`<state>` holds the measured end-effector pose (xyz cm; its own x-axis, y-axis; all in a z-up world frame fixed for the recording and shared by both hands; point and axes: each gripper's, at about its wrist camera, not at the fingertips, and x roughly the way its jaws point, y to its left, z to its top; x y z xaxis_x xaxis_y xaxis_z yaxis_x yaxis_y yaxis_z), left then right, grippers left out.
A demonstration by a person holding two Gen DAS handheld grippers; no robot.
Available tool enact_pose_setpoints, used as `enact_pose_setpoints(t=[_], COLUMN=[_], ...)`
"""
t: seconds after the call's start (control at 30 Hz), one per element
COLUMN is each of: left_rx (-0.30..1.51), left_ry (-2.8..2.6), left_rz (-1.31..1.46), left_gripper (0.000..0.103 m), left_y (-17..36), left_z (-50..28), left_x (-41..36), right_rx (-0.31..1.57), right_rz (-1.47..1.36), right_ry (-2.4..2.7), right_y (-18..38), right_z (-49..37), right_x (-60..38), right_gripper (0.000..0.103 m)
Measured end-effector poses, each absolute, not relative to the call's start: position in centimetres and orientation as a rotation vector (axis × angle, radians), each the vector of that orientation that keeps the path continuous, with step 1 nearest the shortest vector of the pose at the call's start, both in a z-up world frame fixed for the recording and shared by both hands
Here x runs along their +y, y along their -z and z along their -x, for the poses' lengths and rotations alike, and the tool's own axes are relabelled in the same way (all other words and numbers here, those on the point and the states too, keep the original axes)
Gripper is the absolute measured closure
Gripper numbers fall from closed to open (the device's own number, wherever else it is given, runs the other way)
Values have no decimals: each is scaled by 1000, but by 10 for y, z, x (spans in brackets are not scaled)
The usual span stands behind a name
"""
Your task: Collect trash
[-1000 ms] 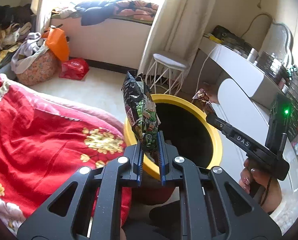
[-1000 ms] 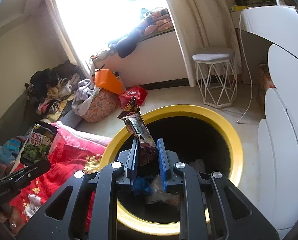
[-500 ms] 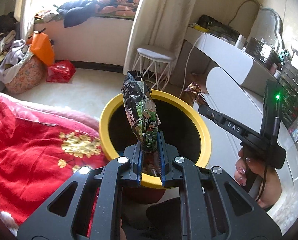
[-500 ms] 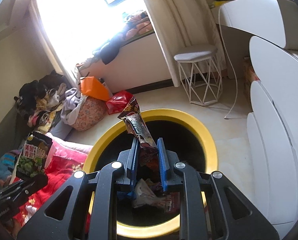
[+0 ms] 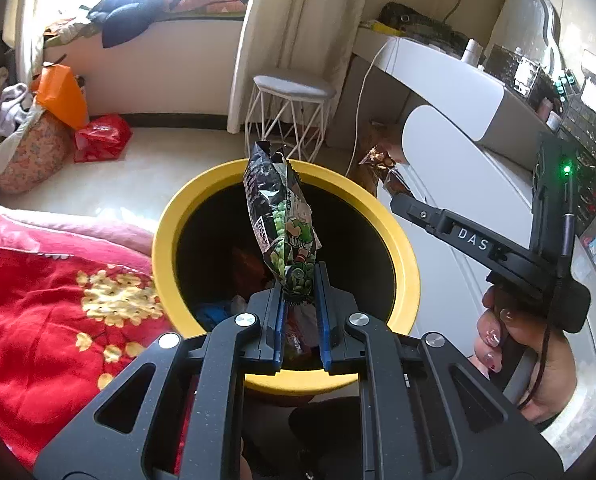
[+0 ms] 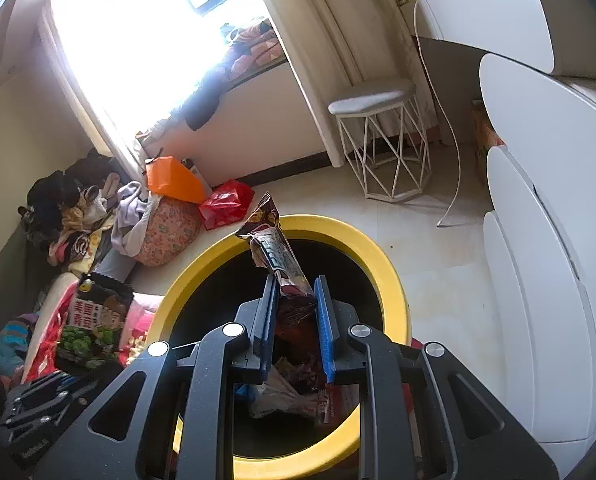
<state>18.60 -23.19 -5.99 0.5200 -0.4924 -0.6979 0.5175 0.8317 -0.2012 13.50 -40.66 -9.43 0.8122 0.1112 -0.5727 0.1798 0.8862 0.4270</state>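
Observation:
My left gripper [image 5: 299, 280] is shut on a green pea snack bag [image 5: 282, 224] and holds it upright over the yellow-rimmed bin [image 5: 166, 220]. My right gripper [image 6: 295, 285] is shut on a brown snack wrapper [image 6: 276, 256], held over the same bin [image 6: 382, 256]. Wrappers lie at the bin's bottom [image 6: 294, 396]. The right gripper also shows in the left wrist view [image 5: 394, 196], holding its wrapper [image 5: 382, 164] past the bin's right rim. The pea bag shows in the right wrist view [image 6: 92, 324] at the lower left.
A red flowered blanket [image 5: 46, 312] lies left of the bin. A white wire stool [image 5: 288, 116] stands beyond it. White rounded furniture [image 6: 538, 280] is close on the right. An orange bag [image 6: 174, 180], a red bag [image 6: 226, 204] and clothes piles sit by the window wall.
Both grippers have moved further over the bin, which now sits more centred under the left one. Both still hold their wrappers.

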Motion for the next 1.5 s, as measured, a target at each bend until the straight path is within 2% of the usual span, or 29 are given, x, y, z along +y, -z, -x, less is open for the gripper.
enact_pose_setpoints(t=[0.5,0.57,0.63,0.7,0.8,0.87,0.93,1.0,1.1,1.2,1.37,1.5], left_rx=[884,882,877,873,864,857,846,838,828,823,825,813], left_ry=[594,592,583,577,562,555,540,531,512,493,456,426], left_rz=[-30,-27,-26,-23,-17,-13,-8,-1,6,14,31,34], left_gripper=[93,87,71,66,53,47,34,30,16,11,11,11], left_y=[76,75,73,71,67,64,61,58,54,49,45,40], left_z=[-208,-208,-211,-212,-212,-212,-210,-207,-206,-204,-200,-193], left_x=[-241,-241,-240,-239,-234,-231,-226,-221,-213,-204,-191,-181], right_rx=[667,668,668,667,666,663,658,656,650,642,616,601], right_rz=[-492,-495,-494,-496,-494,-493,-486,-480,-462,-443,-413,-392], right_ry=[21,16,16,16,16,13,13,15,18,16,20,10], right_y=[97,97,97,97,97,95,94,92,89,85,77,71], right_z=[-151,-151,-150,-150,-149,-148,-145,-143,-137,-131,-121,-116], right_x=[-407,-408,-408,-408,-408,-407,-406,-405,-404,-402,-397,-391], right_gripper=[83,83,82,77,75,69,65,61,52,45,26,19])
